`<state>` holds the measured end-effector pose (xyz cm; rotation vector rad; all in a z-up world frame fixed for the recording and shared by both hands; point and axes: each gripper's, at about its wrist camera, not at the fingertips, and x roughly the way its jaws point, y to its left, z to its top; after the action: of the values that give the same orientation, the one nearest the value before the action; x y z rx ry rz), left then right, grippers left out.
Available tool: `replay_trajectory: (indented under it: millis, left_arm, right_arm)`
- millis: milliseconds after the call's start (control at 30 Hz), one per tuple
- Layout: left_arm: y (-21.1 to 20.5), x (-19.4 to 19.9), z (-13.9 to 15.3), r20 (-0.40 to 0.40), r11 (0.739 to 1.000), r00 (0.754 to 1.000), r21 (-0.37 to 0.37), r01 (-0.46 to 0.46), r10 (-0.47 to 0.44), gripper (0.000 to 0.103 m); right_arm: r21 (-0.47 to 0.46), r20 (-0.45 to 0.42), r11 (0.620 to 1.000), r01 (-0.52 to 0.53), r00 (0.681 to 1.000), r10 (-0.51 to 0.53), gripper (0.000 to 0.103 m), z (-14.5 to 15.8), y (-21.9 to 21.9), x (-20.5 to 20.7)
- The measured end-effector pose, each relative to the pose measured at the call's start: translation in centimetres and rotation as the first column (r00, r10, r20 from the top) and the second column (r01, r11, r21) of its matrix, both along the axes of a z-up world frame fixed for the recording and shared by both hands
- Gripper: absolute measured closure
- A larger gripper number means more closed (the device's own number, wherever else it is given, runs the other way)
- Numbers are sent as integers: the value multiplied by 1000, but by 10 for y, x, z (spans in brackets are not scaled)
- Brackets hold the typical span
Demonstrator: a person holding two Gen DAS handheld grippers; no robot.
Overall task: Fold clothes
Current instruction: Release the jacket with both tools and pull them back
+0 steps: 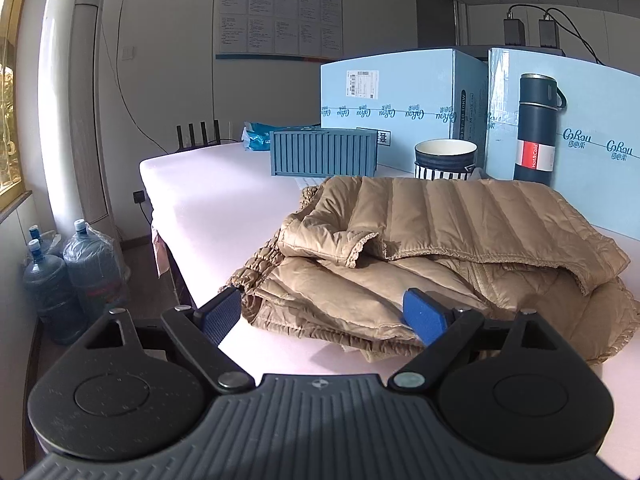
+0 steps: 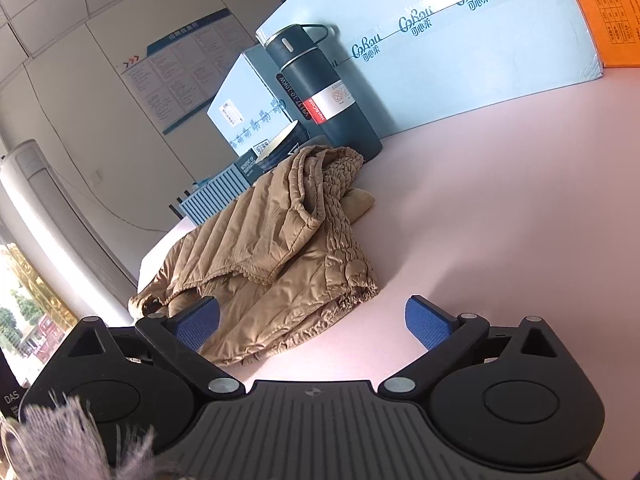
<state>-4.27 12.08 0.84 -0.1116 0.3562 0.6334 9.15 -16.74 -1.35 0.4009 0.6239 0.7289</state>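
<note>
A tan quilted down jacket (image 1: 420, 240) lies folded over on the pale pink table (image 1: 208, 208). In the left wrist view my left gripper (image 1: 324, 316) stands open at the jacket's near left corner, its blue pads (image 1: 424, 316) apart, with only the garment's edge lying between them. In the right wrist view the same jacket (image 2: 280, 248) sits ahead and left. My right gripper (image 2: 316, 324) is open wide at its near hem; the left pad (image 2: 198, 326) is over the fabric, the right pad over bare table (image 2: 500, 220). Neither gripper presses on the cloth.
Behind the jacket stand a dark flask (image 1: 536, 128), a striped mug (image 1: 445, 159), a blue ribbed box (image 1: 323, 152) and light blue cartons (image 1: 392, 96). Water bottles (image 1: 76, 272) and a tall air conditioner (image 1: 72, 100) stand on the floor at left. A fuzzy grey sleeve (image 2: 68, 436) shows at bottom left.
</note>
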Motion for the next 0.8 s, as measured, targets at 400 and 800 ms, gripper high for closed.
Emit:
replay_trajectory:
  millis: [400, 800]
  left_arm:
    - [-49, 0, -17, -65, 995, 998, 99, 27, -21, 15]
    - [-63, 4, -26, -96, 995, 995, 93, 36, -27, 15]
  right_arm:
    - [-256, 167, 966, -41, 982, 86, 0, 12, 34, -37]
    - [-376, 231, 926, -36, 964, 132, 0, 11, 52, -50]
